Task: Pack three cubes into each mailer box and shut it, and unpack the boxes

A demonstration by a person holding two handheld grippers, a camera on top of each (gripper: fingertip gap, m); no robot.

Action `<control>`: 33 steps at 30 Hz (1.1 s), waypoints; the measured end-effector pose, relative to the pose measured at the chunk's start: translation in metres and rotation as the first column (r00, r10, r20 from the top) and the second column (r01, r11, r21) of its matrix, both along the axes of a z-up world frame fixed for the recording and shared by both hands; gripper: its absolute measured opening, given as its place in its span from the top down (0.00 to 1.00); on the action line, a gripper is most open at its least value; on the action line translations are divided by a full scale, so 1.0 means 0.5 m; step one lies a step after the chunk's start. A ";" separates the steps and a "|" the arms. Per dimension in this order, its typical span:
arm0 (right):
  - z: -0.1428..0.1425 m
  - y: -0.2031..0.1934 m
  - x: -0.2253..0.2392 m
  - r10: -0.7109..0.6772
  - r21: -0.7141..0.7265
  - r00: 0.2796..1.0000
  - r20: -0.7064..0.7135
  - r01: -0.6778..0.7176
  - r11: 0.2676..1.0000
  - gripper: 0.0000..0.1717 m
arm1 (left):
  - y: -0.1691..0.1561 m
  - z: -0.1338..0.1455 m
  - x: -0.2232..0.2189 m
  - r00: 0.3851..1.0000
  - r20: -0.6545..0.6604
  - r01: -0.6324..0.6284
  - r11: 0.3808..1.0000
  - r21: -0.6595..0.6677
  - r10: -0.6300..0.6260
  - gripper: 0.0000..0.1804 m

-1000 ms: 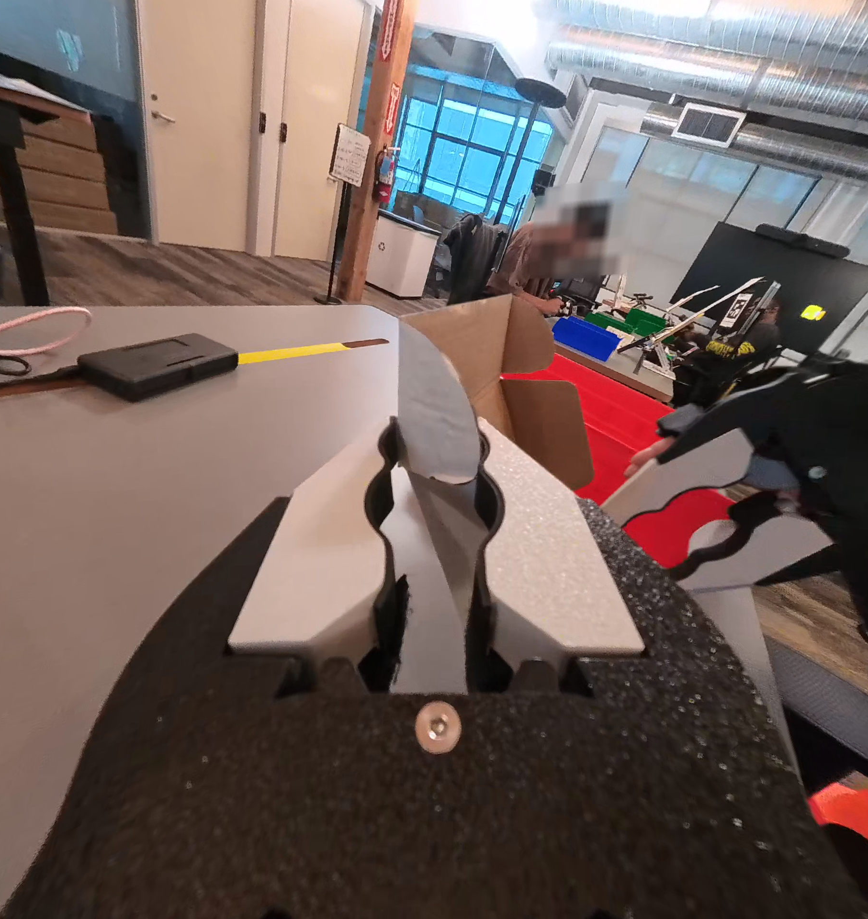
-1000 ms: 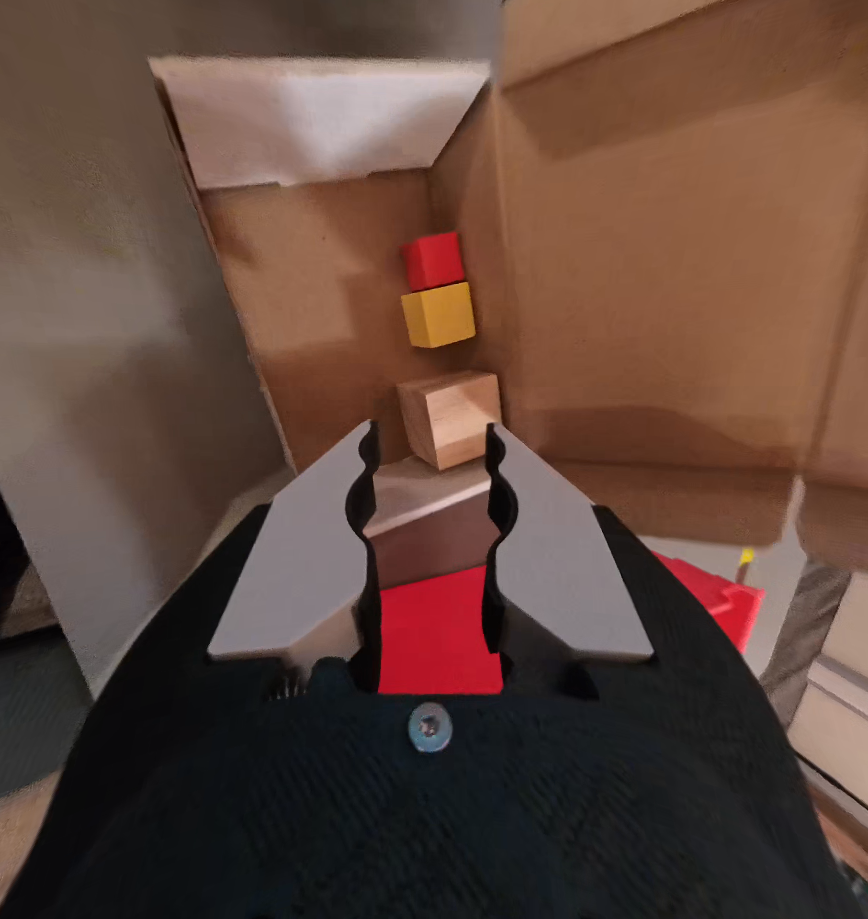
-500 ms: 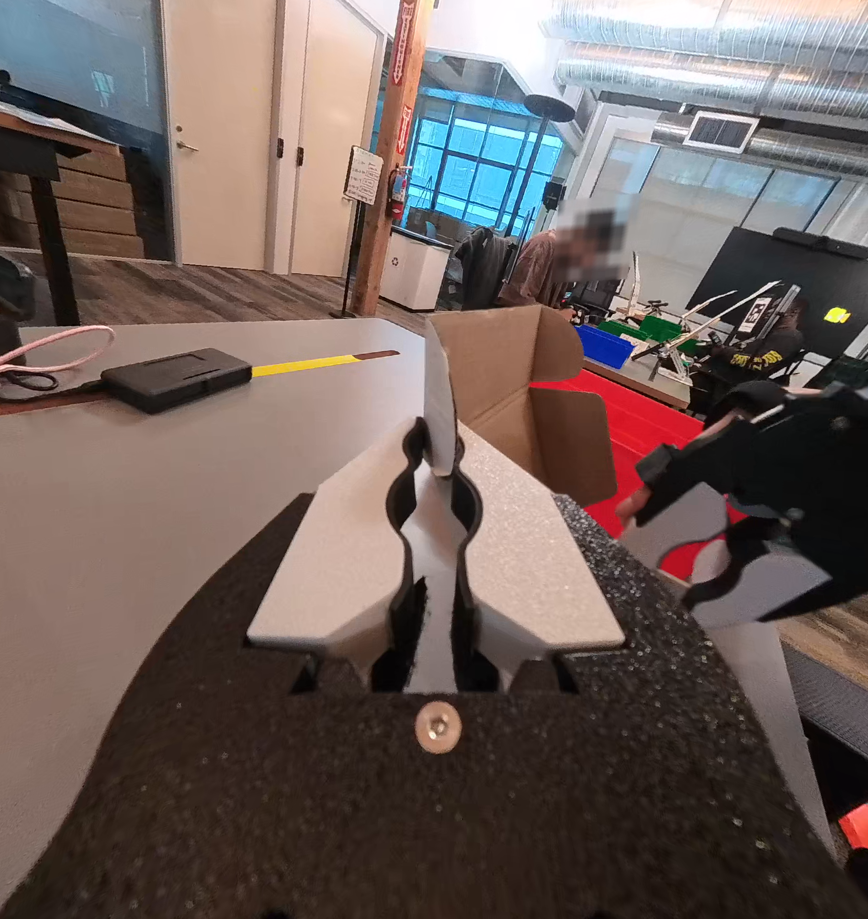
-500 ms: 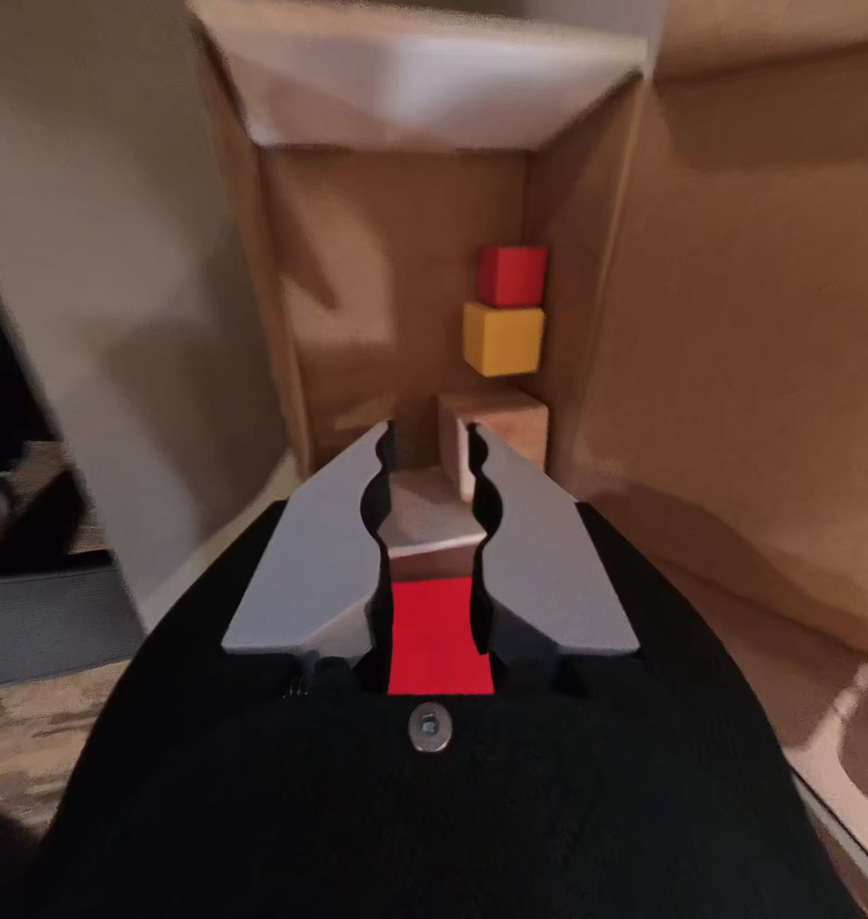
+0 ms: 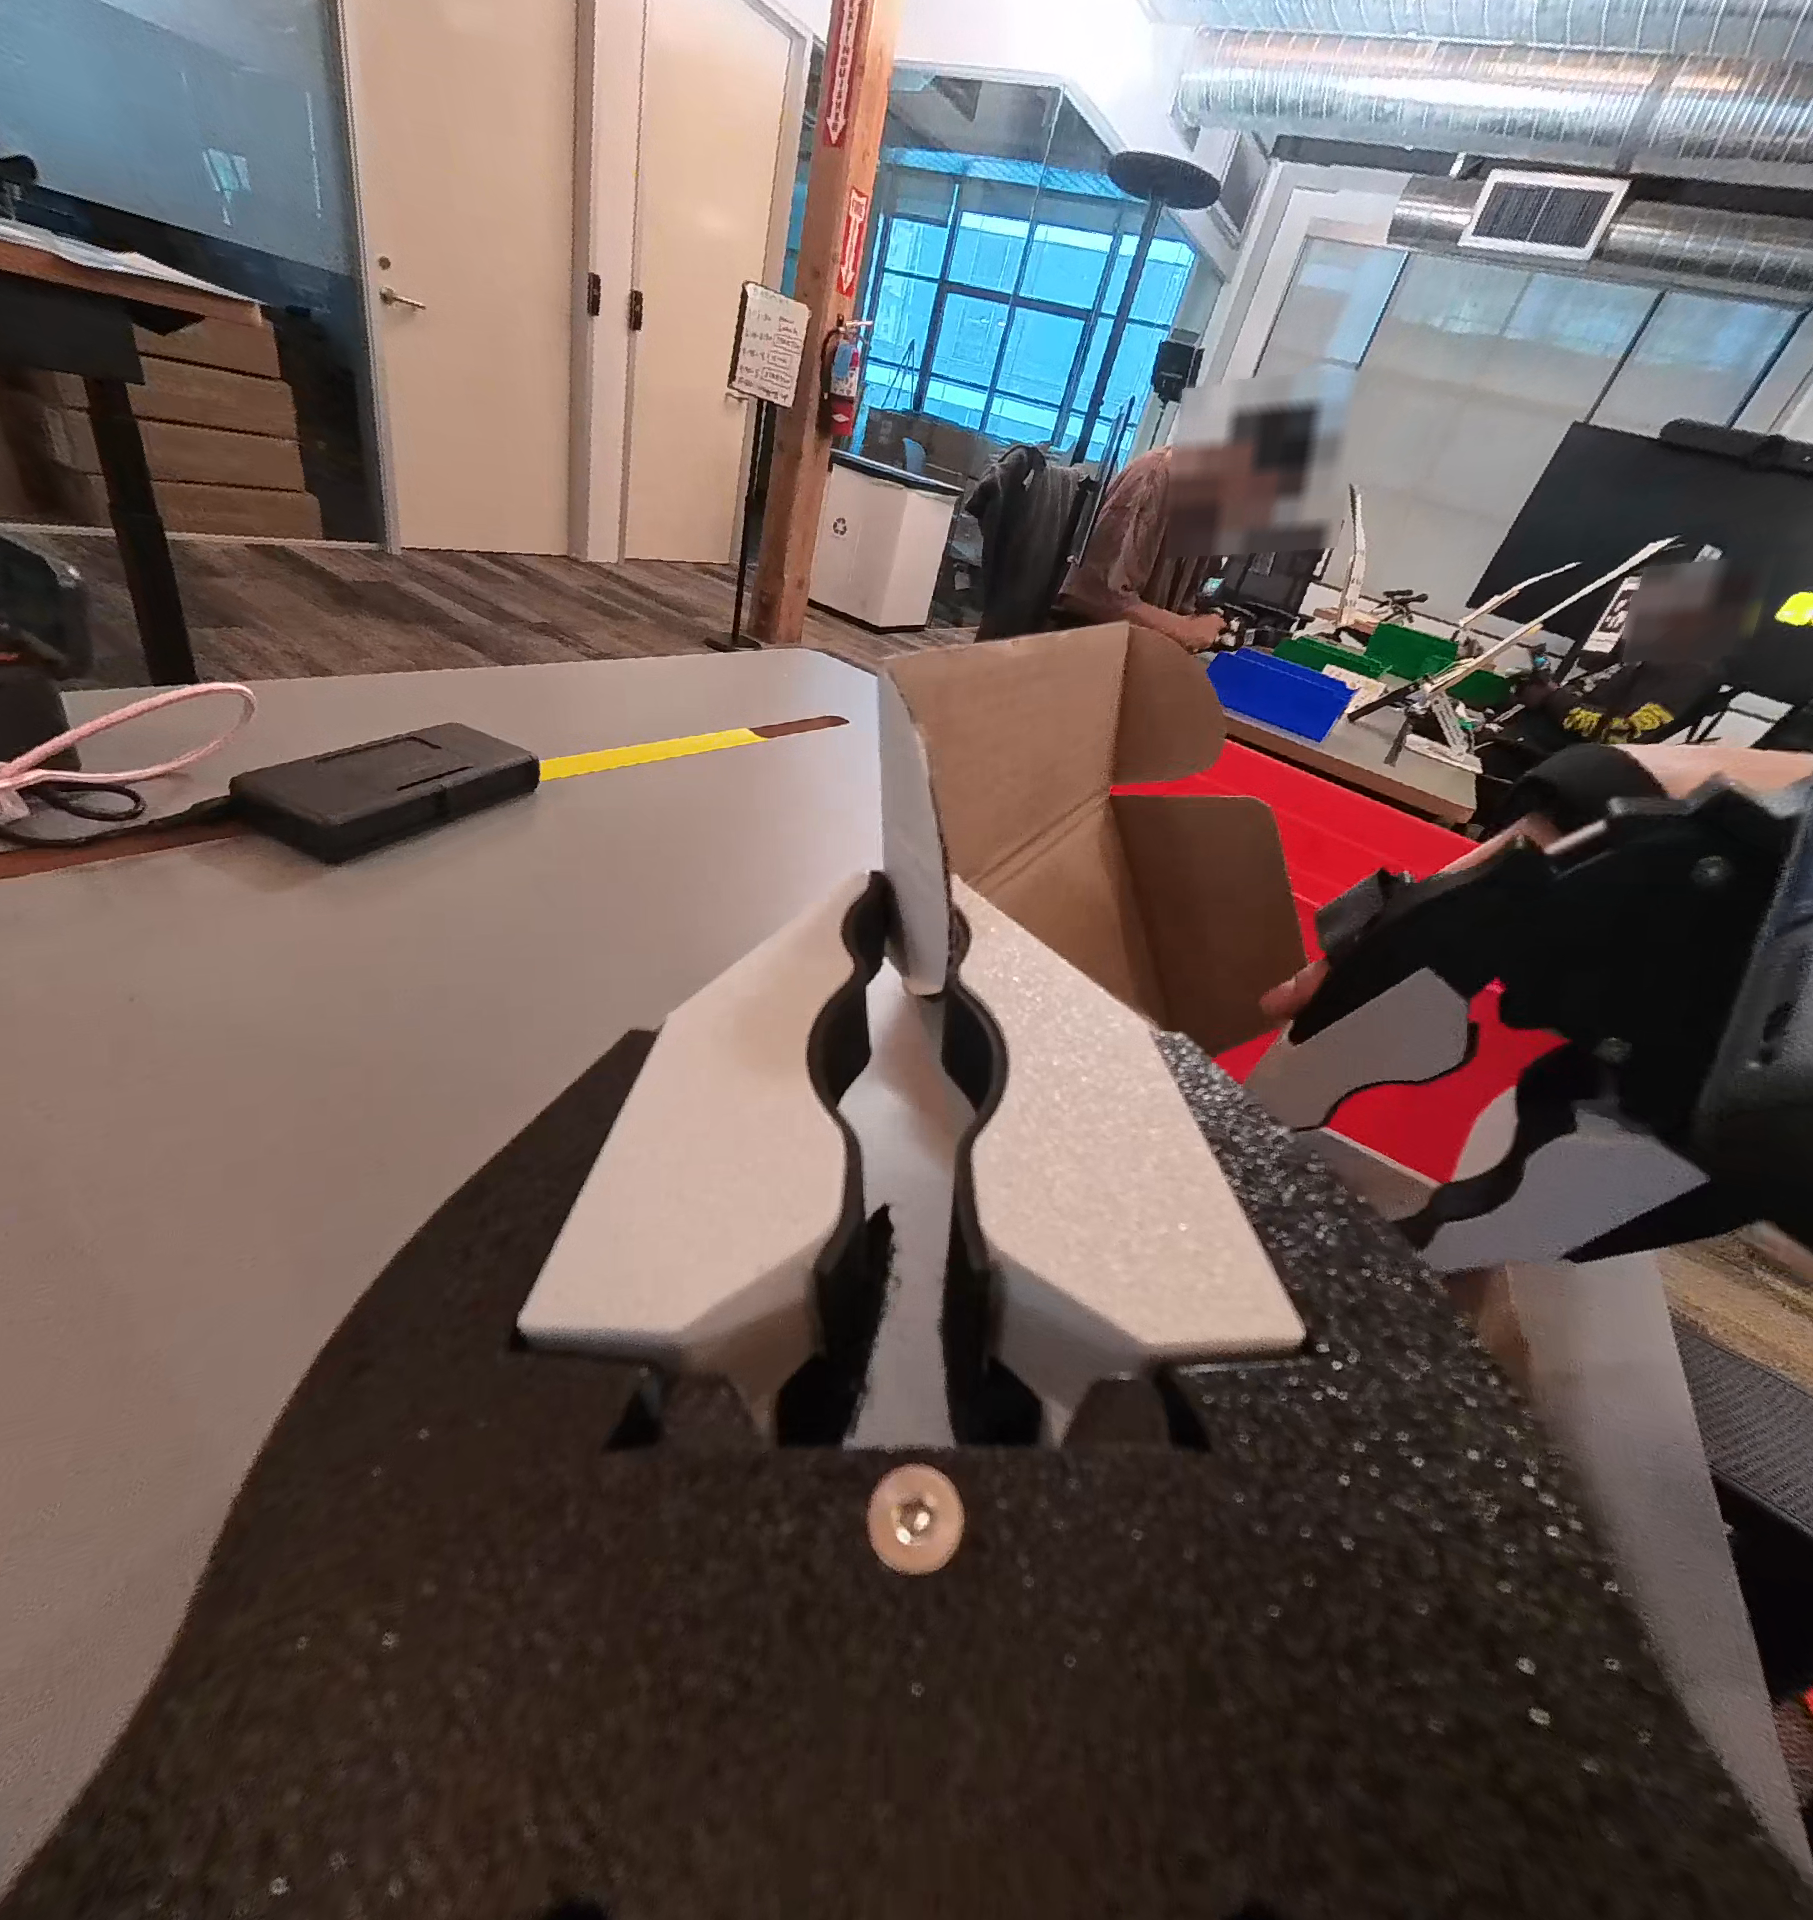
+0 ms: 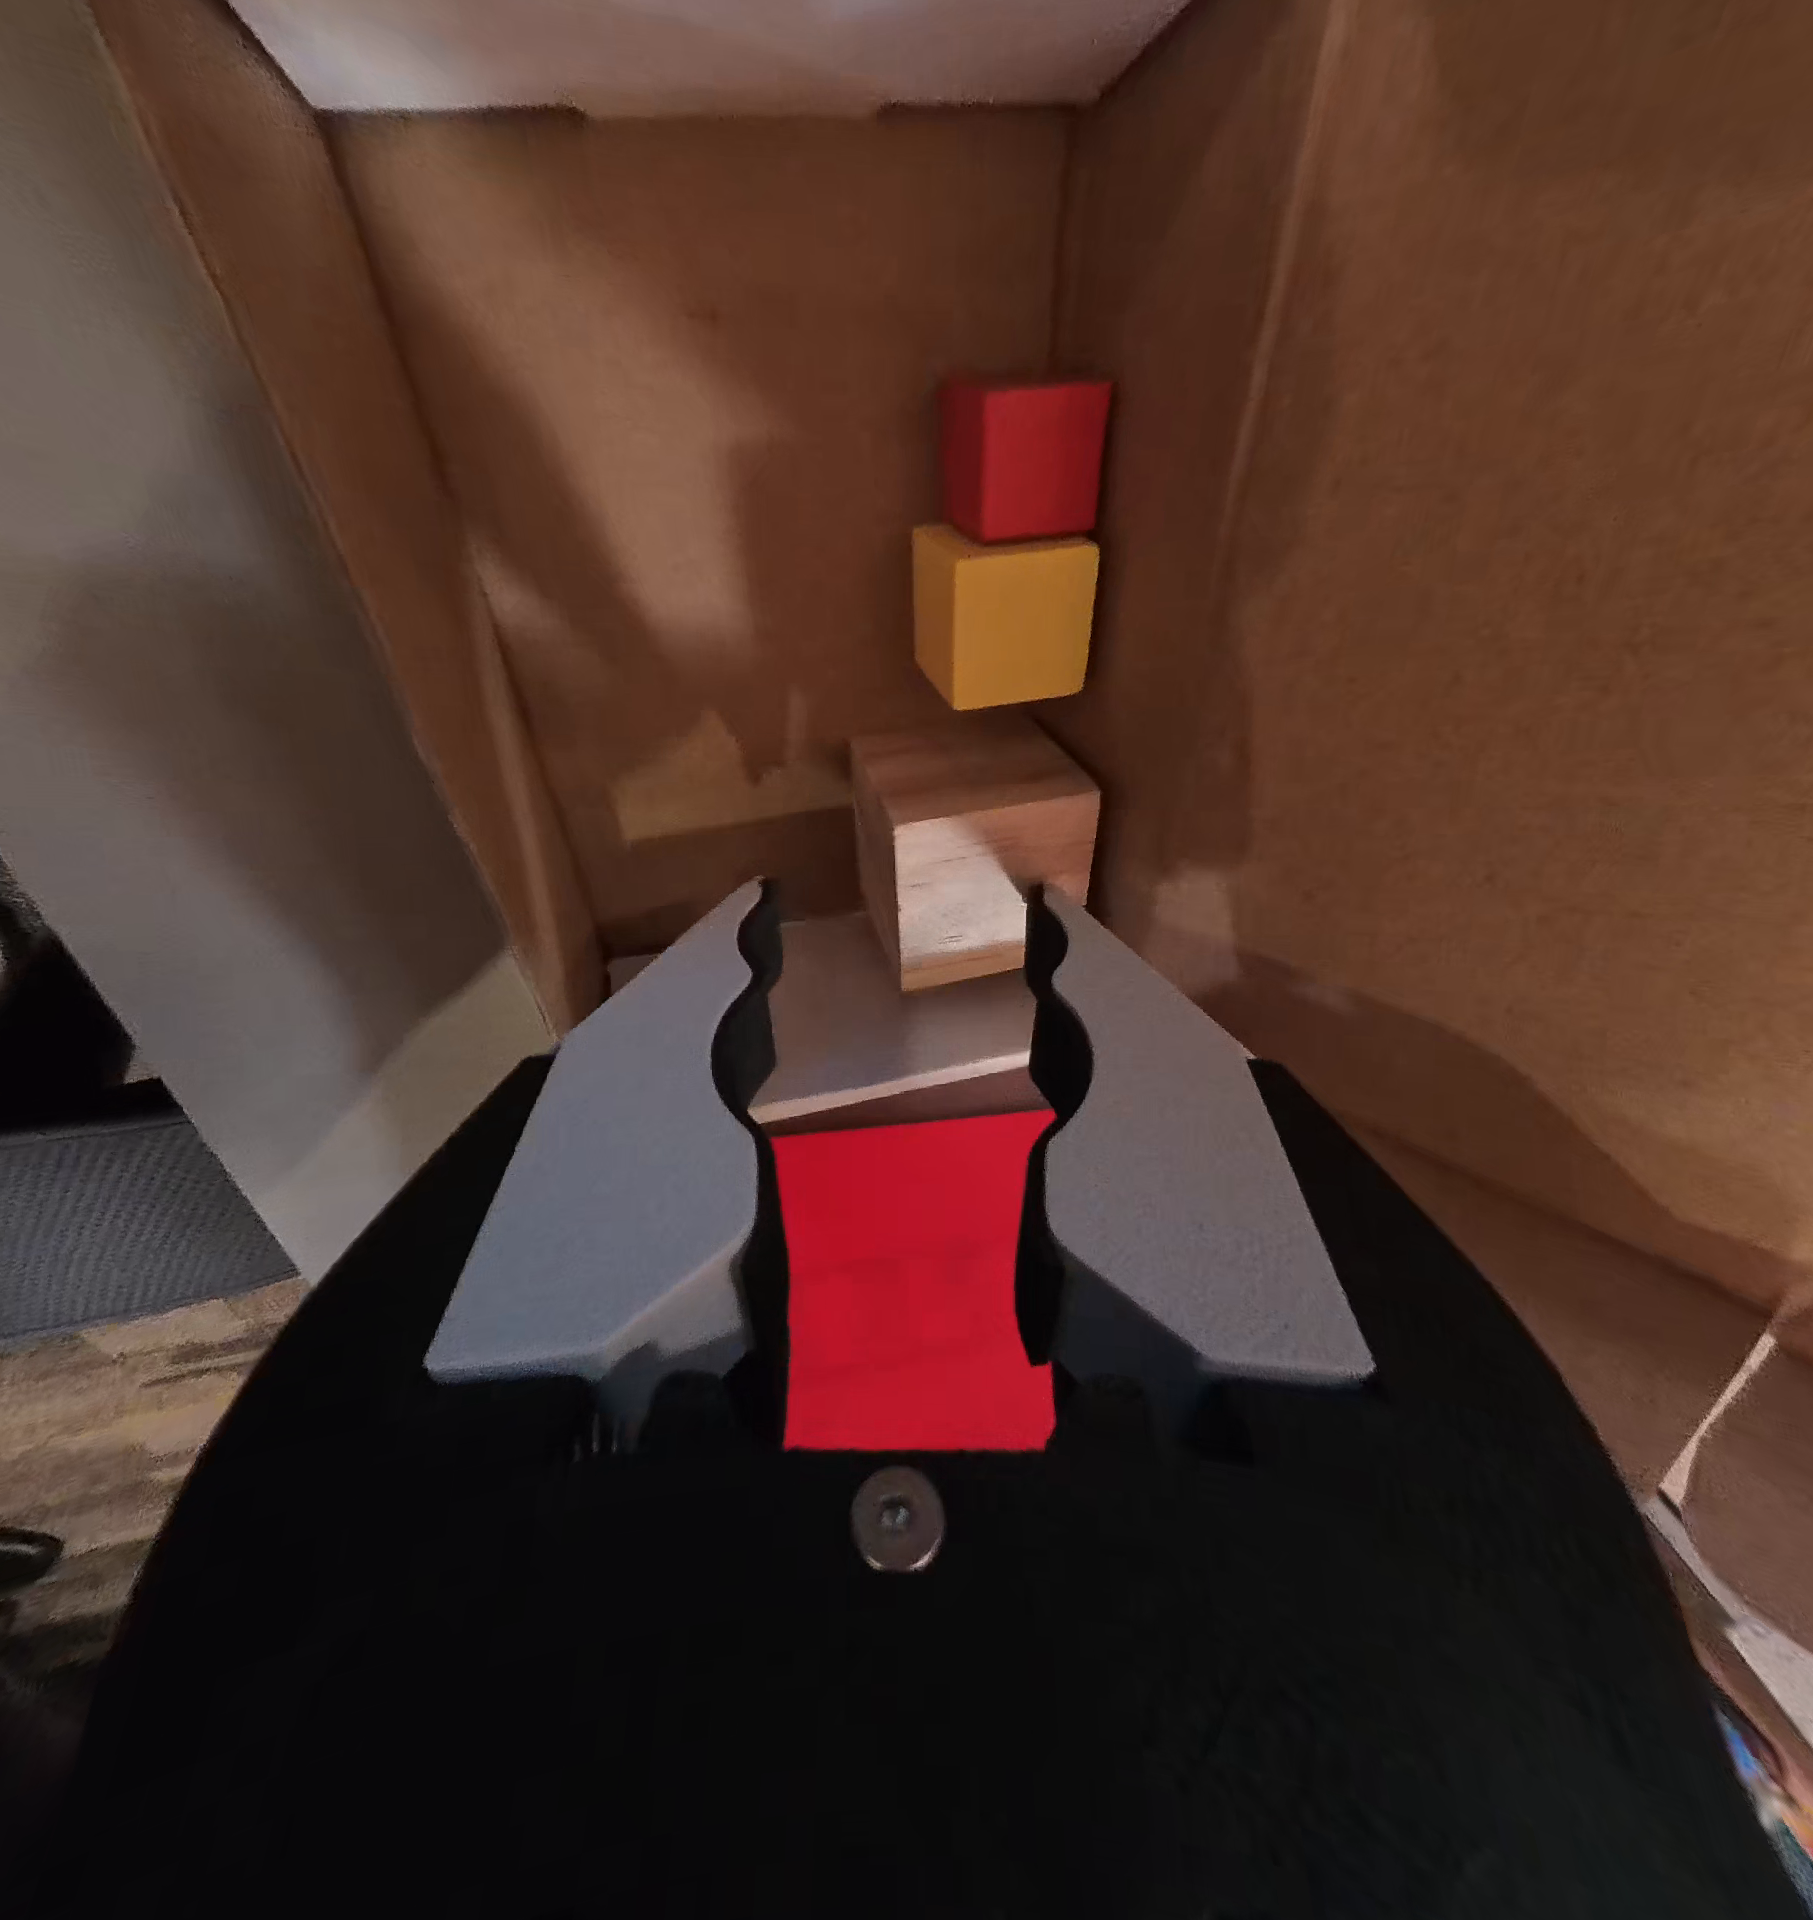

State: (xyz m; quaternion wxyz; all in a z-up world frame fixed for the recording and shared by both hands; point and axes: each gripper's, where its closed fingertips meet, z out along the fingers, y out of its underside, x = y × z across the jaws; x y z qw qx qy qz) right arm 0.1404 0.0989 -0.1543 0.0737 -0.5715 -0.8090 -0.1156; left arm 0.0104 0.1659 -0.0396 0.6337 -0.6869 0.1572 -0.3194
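My left gripper [image 5: 917, 935] is clamped on the thin white-faced side flap [image 5: 907, 831] of the brown cardboard mailer box [image 5: 1047, 790], which stands open on the grey table [image 5: 258, 1091]. My right gripper [image 6: 897, 925] has its jaws apart and holds nothing. It noses into the open box, with the natural wooden cube [image 6: 969, 862] just beyond its fingertips. Behind that cube, along the same inner wall, sit a yellow cube [image 6: 1004, 618] and then a red cube [image 6: 1024, 457], touching one another. From the left wrist view I see the right gripper [image 5: 1442, 1101] beside the box, over a red surface [image 5: 1328, 821]. Farther back on the table lie a flat black case [image 5: 382, 784], a strip of yellow tape [image 5: 647, 753] and a pink cord [image 5: 102, 738].
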 end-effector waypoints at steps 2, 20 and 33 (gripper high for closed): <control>0.002 -0.008 -0.001 -0.001 -0.038 1.000 -0.014 0.000 0.999 0.74 | 0.002 -0.004 0.000 1.000 -0.014 -0.005 1.000 -0.005 0.005 0.97; -0.014 0.016 0.004 0.084 0.100 0.994 0.070 -0.091 0.991 0.62 | 0.001 -0.006 0.005 1.000 -0.029 -0.001 1.000 -0.003 0.001 0.98; -0.006 0.026 0.003 0.121 0.016 0.990 0.074 -0.123 0.992 0.77 | 0.002 -0.014 0.011 0.997 -0.078 -0.011 1.000 0.000 0.011 0.97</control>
